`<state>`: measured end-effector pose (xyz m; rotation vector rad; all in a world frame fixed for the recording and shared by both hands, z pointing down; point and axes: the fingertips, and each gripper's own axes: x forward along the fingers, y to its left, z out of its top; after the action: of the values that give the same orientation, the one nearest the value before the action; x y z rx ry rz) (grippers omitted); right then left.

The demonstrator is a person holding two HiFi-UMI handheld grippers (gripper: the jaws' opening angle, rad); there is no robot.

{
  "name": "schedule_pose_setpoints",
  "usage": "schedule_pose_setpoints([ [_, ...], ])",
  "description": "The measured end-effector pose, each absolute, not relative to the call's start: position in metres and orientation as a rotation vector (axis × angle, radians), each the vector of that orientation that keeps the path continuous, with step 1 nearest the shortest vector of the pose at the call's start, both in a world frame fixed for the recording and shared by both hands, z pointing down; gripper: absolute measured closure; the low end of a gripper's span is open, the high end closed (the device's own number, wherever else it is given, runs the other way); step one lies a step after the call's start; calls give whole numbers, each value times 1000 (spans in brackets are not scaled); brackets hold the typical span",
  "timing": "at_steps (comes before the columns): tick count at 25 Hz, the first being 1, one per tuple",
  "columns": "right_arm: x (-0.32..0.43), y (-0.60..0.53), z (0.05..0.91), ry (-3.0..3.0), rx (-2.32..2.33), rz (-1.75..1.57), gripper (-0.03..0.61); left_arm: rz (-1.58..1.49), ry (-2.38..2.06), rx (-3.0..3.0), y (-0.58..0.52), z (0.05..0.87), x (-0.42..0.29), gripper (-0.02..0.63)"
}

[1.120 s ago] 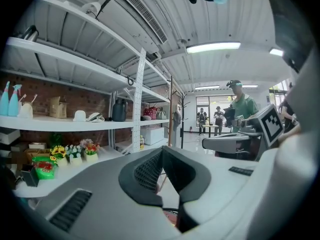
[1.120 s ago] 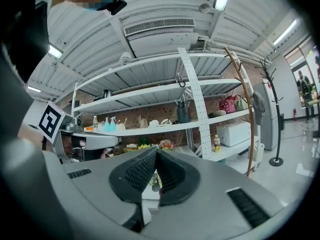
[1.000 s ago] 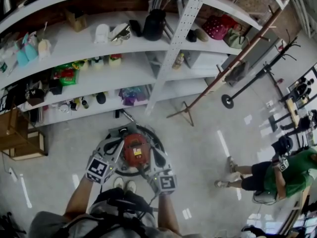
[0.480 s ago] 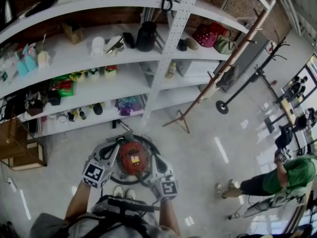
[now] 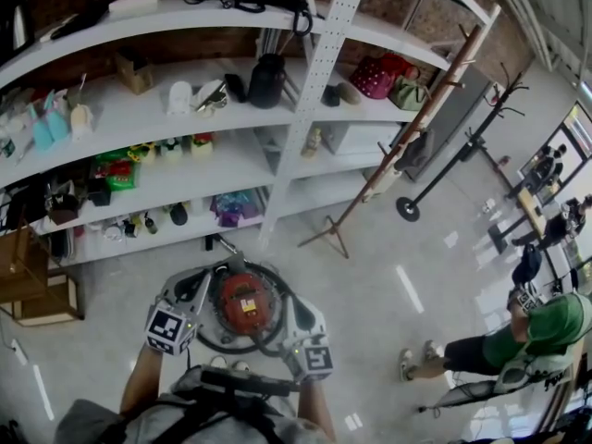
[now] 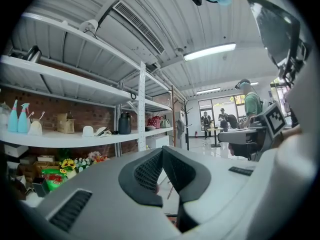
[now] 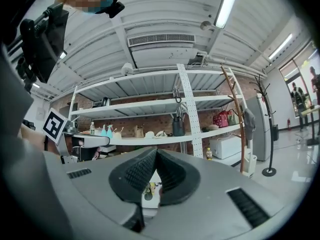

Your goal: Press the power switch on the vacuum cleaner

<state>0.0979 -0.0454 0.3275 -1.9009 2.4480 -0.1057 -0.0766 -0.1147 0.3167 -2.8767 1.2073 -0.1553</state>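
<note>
The vacuum cleaner (image 5: pixel 242 303) is a round red canister on the floor in front of the person's feet, with a black hose (image 5: pixel 277 333) coiled round it. My left gripper (image 5: pixel 200 283) hangs just left of the canister and my right gripper (image 5: pixel 294 300) just right of it, both above the floor. The power switch cannot be made out. In the left gripper view, the left gripper (image 6: pixel 162 153) has its ribbed pads pressed together with nothing held. The right gripper (image 7: pixel 156 155) is likewise shut and empty. Both gripper views face the shelves, not the vacuum.
White shelving (image 5: pixel 231 169) with bottles, bags and a dark jug (image 5: pixel 265 81) runs along the far side. A wooden coat stand (image 5: pixel 407 146) leans at the right. A person in green (image 5: pixel 532 336) stands at the far right. A wooden crate (image 5: pixel 32 280) sits at the left.
The head view has swung, so the shelves, vacuum and both grippers sit slightly lower and further left. Both grippers keep flanking the canister. The person in green has shifted at the right.
</note>
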Motion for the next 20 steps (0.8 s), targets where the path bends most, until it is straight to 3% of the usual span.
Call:
schedule_pose_setpoints([
  [20, 96, -37, 321, 2452, -1882, -97, 571, -142, 1207, -2879, -109, 312, -76, 605],
])
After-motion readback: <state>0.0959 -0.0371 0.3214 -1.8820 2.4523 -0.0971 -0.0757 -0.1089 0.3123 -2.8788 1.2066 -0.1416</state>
